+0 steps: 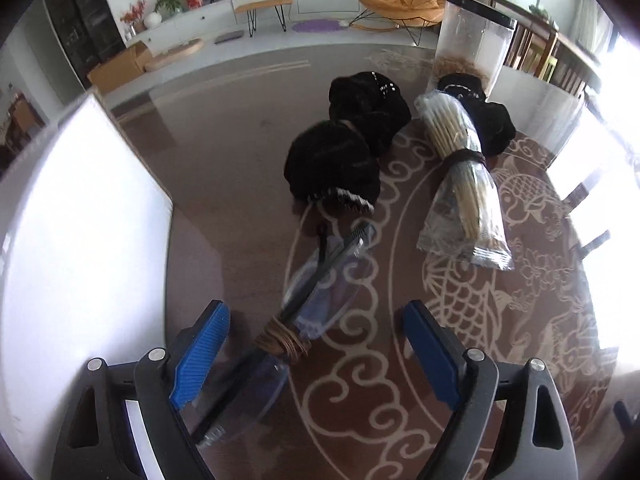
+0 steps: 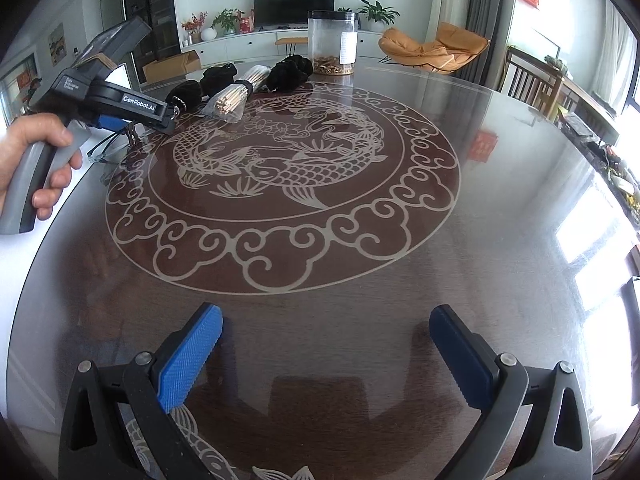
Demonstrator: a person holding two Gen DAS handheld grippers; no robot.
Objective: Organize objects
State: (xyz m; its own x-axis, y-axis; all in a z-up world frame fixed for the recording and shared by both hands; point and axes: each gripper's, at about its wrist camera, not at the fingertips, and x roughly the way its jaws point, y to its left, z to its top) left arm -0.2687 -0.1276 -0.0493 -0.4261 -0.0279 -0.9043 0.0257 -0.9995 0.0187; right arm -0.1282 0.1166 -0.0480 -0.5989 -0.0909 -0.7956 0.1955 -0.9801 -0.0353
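Now the left tool, spread wide, straddles the banded clear-plastic bundle lying on the desk, seemingly lined up to grip it, while the right tool hangs apart, empty.

Left wrist looks down close at the table — right wrist views it low, wider.

The round surface is dark glass bearing a pale carp-and-cloud pattern. Beyond its far edge a long white cabinet runs along the wall, carrying a dark television and potted plants. Right of the cabinet sits an orange lounge chair; a cardboard box lies at the cabinet's left end.
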